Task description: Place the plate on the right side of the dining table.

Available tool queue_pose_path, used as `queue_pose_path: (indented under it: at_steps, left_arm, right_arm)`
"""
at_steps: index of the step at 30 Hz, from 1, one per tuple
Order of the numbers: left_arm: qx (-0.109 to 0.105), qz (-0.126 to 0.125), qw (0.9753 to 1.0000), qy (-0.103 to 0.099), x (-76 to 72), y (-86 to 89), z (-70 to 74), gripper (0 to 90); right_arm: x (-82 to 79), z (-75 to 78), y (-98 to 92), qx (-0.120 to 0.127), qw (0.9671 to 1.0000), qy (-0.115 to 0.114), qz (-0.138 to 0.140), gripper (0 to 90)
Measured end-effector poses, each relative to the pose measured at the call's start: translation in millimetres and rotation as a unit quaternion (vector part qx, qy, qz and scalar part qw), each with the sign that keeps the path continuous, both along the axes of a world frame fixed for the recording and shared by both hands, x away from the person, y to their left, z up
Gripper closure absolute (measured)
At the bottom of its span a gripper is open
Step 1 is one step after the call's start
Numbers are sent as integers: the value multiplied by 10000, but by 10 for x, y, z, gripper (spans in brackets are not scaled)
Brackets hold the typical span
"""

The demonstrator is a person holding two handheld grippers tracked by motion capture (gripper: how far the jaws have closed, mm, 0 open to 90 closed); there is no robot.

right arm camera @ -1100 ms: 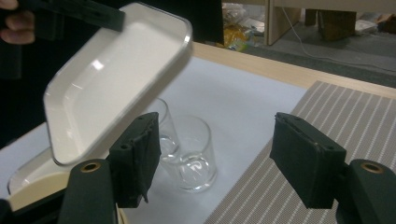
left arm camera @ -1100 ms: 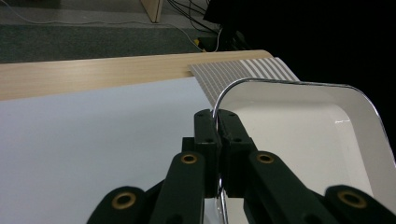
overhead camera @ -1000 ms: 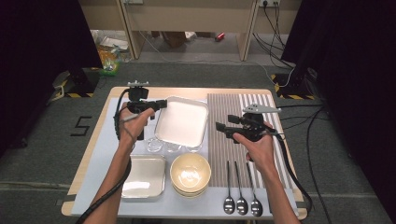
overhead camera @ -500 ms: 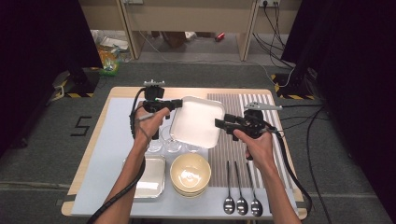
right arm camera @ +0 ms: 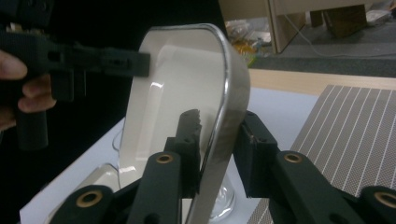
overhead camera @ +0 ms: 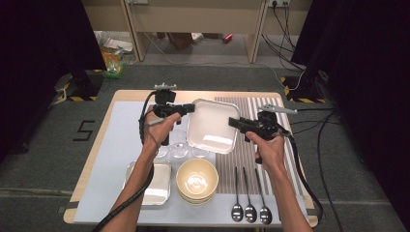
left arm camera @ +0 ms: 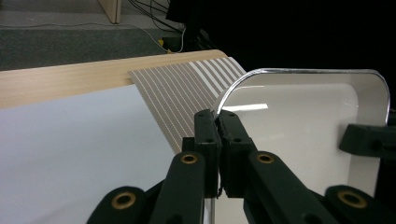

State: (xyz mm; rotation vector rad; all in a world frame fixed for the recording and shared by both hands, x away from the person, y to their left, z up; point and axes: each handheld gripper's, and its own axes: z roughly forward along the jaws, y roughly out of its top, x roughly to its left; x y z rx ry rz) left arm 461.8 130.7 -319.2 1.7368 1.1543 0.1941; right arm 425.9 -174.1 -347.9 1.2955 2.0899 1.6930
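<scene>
Now lifted: the white tray, flat on the table a second ago, hangs tilted above the striped mat's left edge.
Left gripper: jaws clamped together on the tray's rim, same hold as before.
Right gripper: has come in to the opposite rim; jaws straddle it, apart, not yet pinching.
Uncovered: glasses left of the mat.
Meaning: probably a handover or two-gripper carry; the right must close before the left lets go.
</scene>
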Motion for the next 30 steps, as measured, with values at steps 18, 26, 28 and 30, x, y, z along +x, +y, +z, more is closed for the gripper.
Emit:
queue_pose_path:
  at_steps: [18, 26, 28, 30]
  left_arm:
    - [263, -288, 9989, -256, -212, -98, 128, 479]
    - [394, -210, 9989, -174, -353, 120, 104, 314]
    - [444, -144, 9988, -150, -376, 196, 68, 289]
    - [500, -80, 9986, -136, -402, 271, 38, 263]
  right_arm:
    - [42, 81, -493, 39, 9986, -80, -523, 786]
    - [109, -151, -709, -116, 9967, 263, -763, 787]
    - [118, -209, -733, -140, 9962, 349, -783, 786]
    - [126, -255, -758, -174, 9959, 413, -789, 786]
